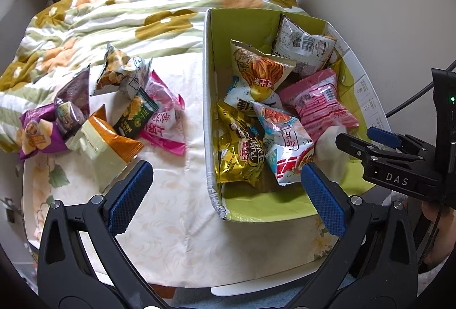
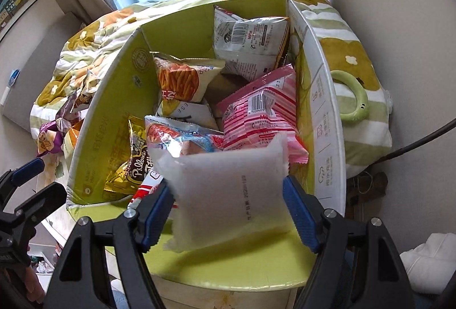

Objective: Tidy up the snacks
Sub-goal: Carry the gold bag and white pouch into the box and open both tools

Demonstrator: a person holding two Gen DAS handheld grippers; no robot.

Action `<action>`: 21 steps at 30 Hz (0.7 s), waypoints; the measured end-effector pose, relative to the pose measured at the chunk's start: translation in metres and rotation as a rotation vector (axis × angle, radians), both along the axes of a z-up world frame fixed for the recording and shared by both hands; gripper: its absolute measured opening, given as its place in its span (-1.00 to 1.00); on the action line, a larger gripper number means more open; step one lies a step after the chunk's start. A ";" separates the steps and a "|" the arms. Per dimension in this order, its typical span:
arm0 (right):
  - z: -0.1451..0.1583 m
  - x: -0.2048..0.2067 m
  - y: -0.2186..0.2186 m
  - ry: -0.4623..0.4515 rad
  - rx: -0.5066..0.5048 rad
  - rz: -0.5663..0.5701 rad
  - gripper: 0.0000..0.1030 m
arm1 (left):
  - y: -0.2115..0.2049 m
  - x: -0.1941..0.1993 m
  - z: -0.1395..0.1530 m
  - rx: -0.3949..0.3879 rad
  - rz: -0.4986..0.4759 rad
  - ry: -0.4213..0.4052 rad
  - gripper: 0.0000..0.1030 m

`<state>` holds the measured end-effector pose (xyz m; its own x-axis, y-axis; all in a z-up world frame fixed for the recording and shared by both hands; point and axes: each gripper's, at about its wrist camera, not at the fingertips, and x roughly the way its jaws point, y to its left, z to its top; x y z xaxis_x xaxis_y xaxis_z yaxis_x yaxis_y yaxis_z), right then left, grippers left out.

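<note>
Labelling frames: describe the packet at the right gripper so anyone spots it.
Find the green-lined cardboard box on the bed. At its near end, between the right gripper's fingers, sits a frosted white plastic packet. Unlike the colourful printed bags behind, it is plain, with one small date line.

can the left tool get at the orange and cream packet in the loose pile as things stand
Probably yes: the left tool is open and empty, and the orange and cream packet lies on top at the pile's near edge, with nothing between them.
</note>
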<state>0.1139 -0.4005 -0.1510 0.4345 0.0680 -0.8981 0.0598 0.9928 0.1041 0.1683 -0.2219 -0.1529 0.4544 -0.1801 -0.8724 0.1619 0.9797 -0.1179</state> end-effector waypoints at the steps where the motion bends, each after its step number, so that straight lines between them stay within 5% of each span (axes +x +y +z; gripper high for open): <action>1: 0.001 -0.002 -0.001 -0.013 0.003 -0.001 0.80 | 0.000 -0.002 -0.001 0.003 0.000 0.000 0.99; 9: 0.005 -0.020 0.005 -0.054 -0.013 0.026 0.88 | -0.005 -0.013 -0.005 0.018 -0.019 -0.006 0.99; 21: 0.054 -0.040 0.012 -0.181 -0.040 0.061 0.88 | 0.004 -0.041 0.040 0.048 0.035 -0.132 0.99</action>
